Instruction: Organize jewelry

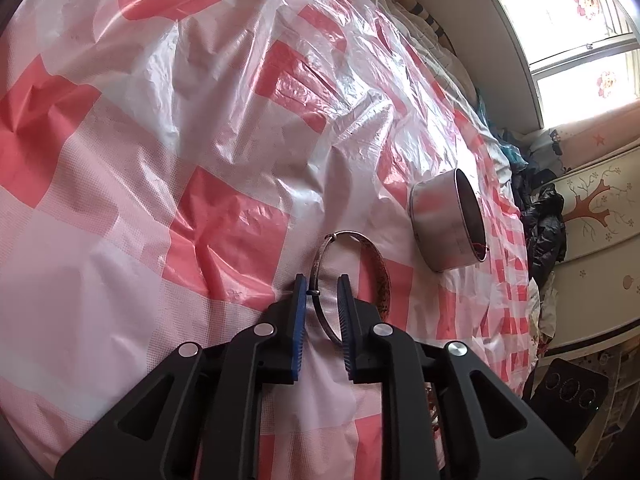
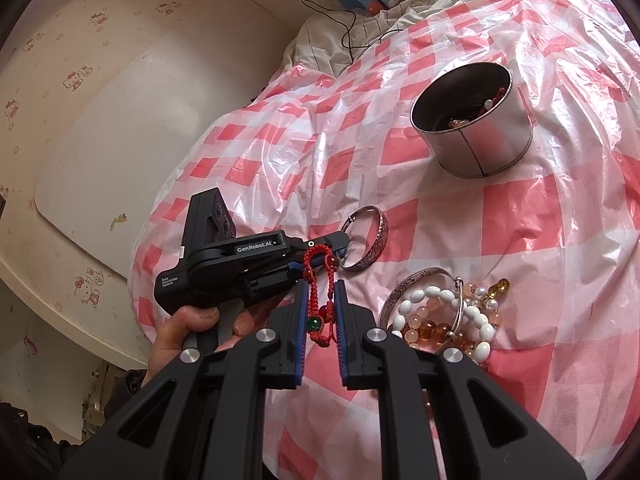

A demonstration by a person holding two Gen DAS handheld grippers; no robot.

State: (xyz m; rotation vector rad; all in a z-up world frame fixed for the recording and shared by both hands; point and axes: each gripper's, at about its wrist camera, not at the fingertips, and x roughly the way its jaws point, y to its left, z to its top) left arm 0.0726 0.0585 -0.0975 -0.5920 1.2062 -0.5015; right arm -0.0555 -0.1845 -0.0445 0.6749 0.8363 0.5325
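A silver engraved bangle (image 1: 360,272) lies on the pink-checked plastic sheet, and its near rim passes between the fingers of my left gripper (image 1: 322,286), which stand a little apart around it. The bangle also shows in the right wrist view (image 2: 370,240) with the left gripper (image 2: 340,242) at its edge. My right gripper (image 2: 318,290) holds a red braided cord bracelet (image 2: 318,296) with a green bead between its narrowly parted fingers. A round metal tin (image 2: 476,120) holding some jewelry stands beyond; it also shows in the left wrist view (image 1: 448,220).
A pile of jewelry (image 2: 444,316), white and amber bead bracelets and another silver bangle, lies right of my right gripper. The sheet (image 2: 520,220) covers a bed. A pale wall lies left, and a black cable (image 2: 340,20) trails at the far end.
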